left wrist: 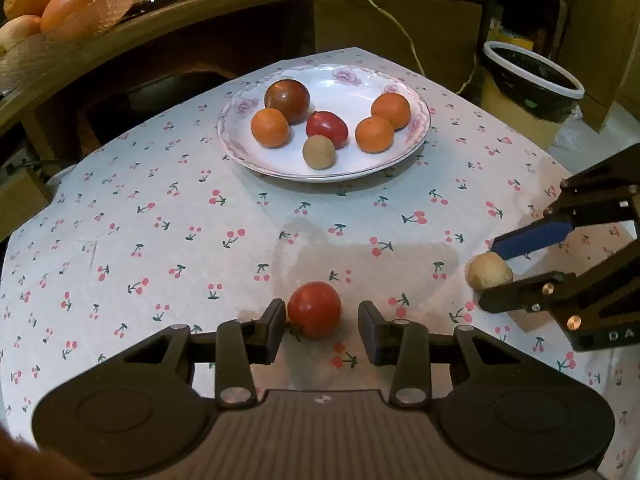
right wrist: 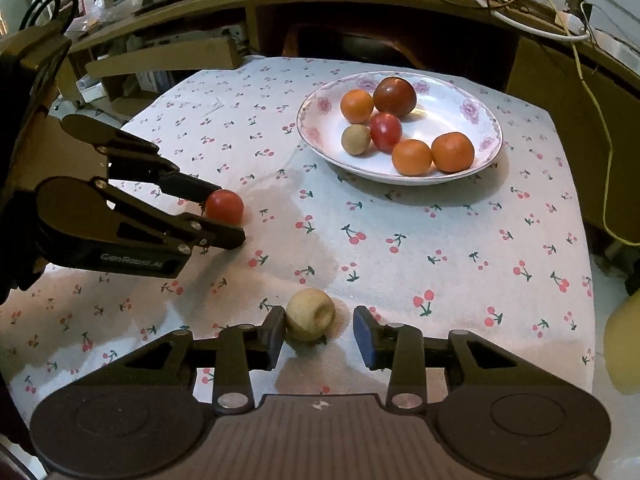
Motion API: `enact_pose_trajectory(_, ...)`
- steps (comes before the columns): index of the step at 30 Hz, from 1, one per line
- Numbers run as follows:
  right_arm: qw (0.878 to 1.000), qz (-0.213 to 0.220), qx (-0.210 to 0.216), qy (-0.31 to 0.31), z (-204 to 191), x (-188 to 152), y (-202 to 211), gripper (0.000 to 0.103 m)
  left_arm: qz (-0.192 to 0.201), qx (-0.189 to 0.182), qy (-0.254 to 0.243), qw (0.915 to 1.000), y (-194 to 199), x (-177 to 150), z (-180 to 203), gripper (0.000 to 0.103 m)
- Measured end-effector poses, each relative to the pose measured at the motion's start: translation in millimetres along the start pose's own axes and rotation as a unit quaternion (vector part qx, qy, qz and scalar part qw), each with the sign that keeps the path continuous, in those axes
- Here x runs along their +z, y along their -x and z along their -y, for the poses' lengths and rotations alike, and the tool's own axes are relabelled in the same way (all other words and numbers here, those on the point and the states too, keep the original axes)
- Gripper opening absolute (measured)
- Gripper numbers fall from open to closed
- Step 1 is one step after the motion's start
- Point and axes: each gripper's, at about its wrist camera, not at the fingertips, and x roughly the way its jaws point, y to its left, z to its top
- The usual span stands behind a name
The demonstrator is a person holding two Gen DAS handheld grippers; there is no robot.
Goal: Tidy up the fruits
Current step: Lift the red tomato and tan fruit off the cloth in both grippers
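Observation:
A red tomato (left wrist: 314, 309) lies on the cherry-print cloth between the fingers of my left gripper (left wrist: 322, 320). The left pad touches it; a gap shows at the right pad, so the gripper is open. A pale round fruit (right wrist: 310, 314) lies between the fingers of my right gripper (right wrist: 319, 322), also open, with a gap on its right side. Each gripper shows in the other view: the right gripper (left wrist: 490, 274) around the pale fruit (left wrist: 488, 271), the left gripper (right wrist: 228, 218) around the tomato (right wrist: 225, 206). A floral plate (left wrist: 344, 172) beyond holds three oranges, two tomatoes and a small brown fruit.
A wooden desk with tangled cables runs behind the table. Oranges (left wrist: 48, 0) sit on it at the far left. A black bowl with a white rim (left wrist: 532, 76) stands off the table's right side. A yellow object (right wrist: 624, 344) lies past the right edge.

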Motion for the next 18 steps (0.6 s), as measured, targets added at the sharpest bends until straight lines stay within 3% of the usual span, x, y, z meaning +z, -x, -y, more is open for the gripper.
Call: enact_pose_trajectory(18,1.000,0.002,0.005,-0.002,0.0,1.2,-1.3,0.038,-0.002,-0.006,0.000,1.0000,-1.4,2.2,-2.1,0.048)
